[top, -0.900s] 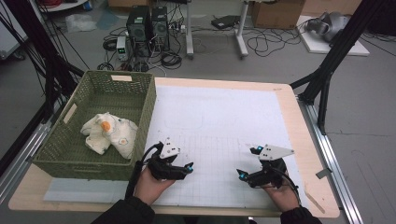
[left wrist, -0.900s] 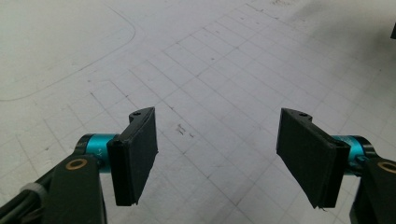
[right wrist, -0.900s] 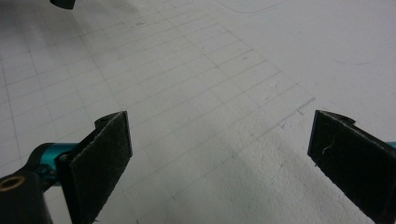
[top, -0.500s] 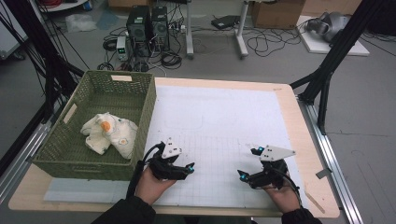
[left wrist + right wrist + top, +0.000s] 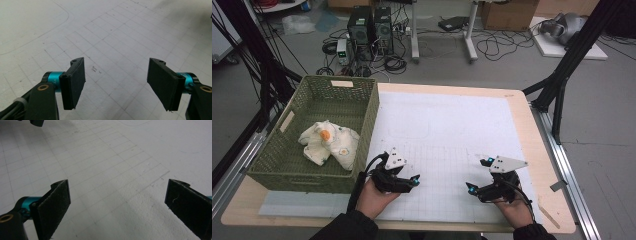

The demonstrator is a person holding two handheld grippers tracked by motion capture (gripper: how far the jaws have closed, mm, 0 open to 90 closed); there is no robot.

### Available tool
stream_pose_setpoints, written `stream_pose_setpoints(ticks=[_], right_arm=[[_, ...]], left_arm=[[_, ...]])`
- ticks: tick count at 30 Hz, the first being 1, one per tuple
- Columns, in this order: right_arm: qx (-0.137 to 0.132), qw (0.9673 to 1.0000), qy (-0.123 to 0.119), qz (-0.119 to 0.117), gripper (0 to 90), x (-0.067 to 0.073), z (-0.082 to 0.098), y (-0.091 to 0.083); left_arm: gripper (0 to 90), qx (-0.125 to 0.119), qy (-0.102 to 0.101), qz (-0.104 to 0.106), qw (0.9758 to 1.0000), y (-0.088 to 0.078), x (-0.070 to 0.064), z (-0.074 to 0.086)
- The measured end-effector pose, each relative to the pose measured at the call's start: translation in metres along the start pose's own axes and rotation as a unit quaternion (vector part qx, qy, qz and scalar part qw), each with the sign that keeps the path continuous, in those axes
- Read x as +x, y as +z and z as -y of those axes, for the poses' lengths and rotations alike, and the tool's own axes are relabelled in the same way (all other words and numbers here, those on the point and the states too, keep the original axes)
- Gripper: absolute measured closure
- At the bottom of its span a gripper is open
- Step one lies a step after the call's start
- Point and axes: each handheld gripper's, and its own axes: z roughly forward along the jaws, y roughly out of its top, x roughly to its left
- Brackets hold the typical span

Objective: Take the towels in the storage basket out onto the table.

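Note:
My left gripper (image 5: pixel 410 175) rests low over the white gridded mat (image 5: pixel 447 130), just right of the green basket's near corner. Its jaws stand wide open in the left gripper view (image 5: pixel 116 80), with only bare mat between them. My right gripper (image 5: pixel 478 175) sits near the mat's front right, jaws pointing left toward the other one. They are spread wide in the right gripper view (image 5: pixel 117 205) and hold nothing. A white bundled cloth with an orange spot (image 5: pixel 329 143) lies inside the green woven basket (image 5: pixel 373 117).
The basket stands at the table's left side, its right wall close to my left hand. The wooden table edge (image 5: pixel 542 150) runs along the right. Computers, cables and black frame legs (image 5: pixel 562 75) are on the floor beyond the table.

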Motion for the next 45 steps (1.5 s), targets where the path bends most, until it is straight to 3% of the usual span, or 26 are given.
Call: stream_pose_setpoints(ticks=[16, 18, 19, 20, 24, 25, 26, 28, 29, 30, 31, 32, 33, 34, 36, 37, 38, 40, 42, 43, 45], right_arm=[[-0.001, 1.0000, 0.000, -0.001, 5.4, 0.000, 0.000, 0.000], [-0.003, 1.0000, 0.000, -0.001, 5.3, 0.000, 0.000, 0.000], [-0.004, 1.0000, 0.001, -0.001, 5.3, 0.000, 0.000, 0.000], [-0.004, 1.0000, 0.001, -0.001, 5.3, 0.000, 0.000, 0.000], [-0.005, 1.0000, 0.003, -0.002, 5.3, -0.001, 0.000, -0.001], [-0.006, 1.0000, 0.003, -0.002, 5.3, -0.001, 0.000, -0.001], [-0.007, 1.0000, 0.004, -0.003, 5.3, -0.001, 0.000, -0.001], [-0.007, 1.0000, 0.003, -0.004, 5.3, -0.001, 0.000, -0.001], [-0.007, 1.0000, 0.002, -0.003, 5.3, -0.001, -0.001, 0.000], [-0.007, 1.0000, 0.002, -0.003, 5.3, -0.001, -0.001, 0.000], [-0.007, 1.0000, 0.002, -0.003, 5.3, -0.001, -0.001, 0.000], [-0.007, 1.0000, 0.002, -0.004, 5.3, -0.001, -0.001, 0.000], [-0.008, 1.0000, 0.001, -0.004, 5.3, -0.001, -0.001, 0.000], [-0.008, 1.0000, 0.000, -0.004, 5.3, -0.001, -0.002, 0.000], [-0.007, 1.0000, 0.002, -0.005, 5.3, -0.001, -0.002, 0.001], [-0.008, 1.0000, 0.000, -0.005, 5.3, -0.001, -0.002, 0.001], [-0.008, 1.0000, 0.000, -0.005, 5.3, -0.001, -0.002, 0.001], [-0.009, 1.0000, -0.001, -0.005, 5.4, -0.001, -0.002, 0.000], [-0.010, 0.9999, 0.000, -0.004, 5.3, -0.002, -0.002, 0.000], [-0.010, 0.9999, 0.000, -0.005, 5.4, -0.002, -0.002, 0.000], [-0.010, 0.9999, -0.001, -0.005, 5.3, -0.002, -0.002, 0.000]], left_arm=[[31.9, 0.009, -0.002, 0.008, 0.9999, 0.002, -0.001, 0.000], [33.2, 0.011, -0.007, 0.015, 0.9998, 0.001, 0.000, -0.002], [33.3, 0.020, -0.017, 0.029, 0.9992, 0.000, 0.002, -0.005], [33.6, 0.020, -0.017, 0.029, 0.9992, 0.000, 0.002, -0.005], [38.0, 0.031, -0.030, 0.062, 0.9971, -0.008, 0.006, -0.017], [38.8, 0.034, -0.062, 0.097, 0.9928, -0.011, 0.010, -0.024], [38.7, 0.034, -0.062, 0.097, 0.9928, -0.011, 0.010, -0.024], [38.7, 0.033, -0.095, 0.134, 0.9859, -0.015, 0.016, -0.030], [38.7, 0.029, -0.132, 0.170, 0.9762, -0.019, 0.023, -0.036], [38.4, 0.022, -0.140, 0.175, 0.9742, -0.022, 0.024, -0.039], [38.9, 0.022, -0.140, 0.175, 0.9742, -0.022, 0.024, -0.039], [38.9, 0.022, -0.148, 0.184, 0.9713, -0.024, 0.025, -0.042], [38.4, 0.013, -0.170, 0.206, 0.9636, -0.028, 0.028, -0.047], [38.7, 0.013, -0.170, 0.206, 0.9636, -0.028, 0.028, -0.047], [39.0, 0.006, -0.187, 0.211, 0.9594, -0.031, 0.032, -0.052], [39.4, -0.009, -0.209, 0.224, 0.9519, -0.033, 0.035, -0.054], [39.8, -0.009, -0.209, 0.224, 0.9519, -0.033, 0.035, -0.054], [39.6, -0.012, -0.216, 0.227, 0.9495, -0.035, 0.037, -0.058], [40.6, -0.030, -0.236, 0.240, 0.9410, -0.038, 0.040, -0.059], [40.6, -0.033, -0.241, 0.239, 0.9401, -0.039, 0.042, -0.060], [40.9, -0.046, -0.250, 0.220, 0.9417, -0.044, 0.044, -0.062]])
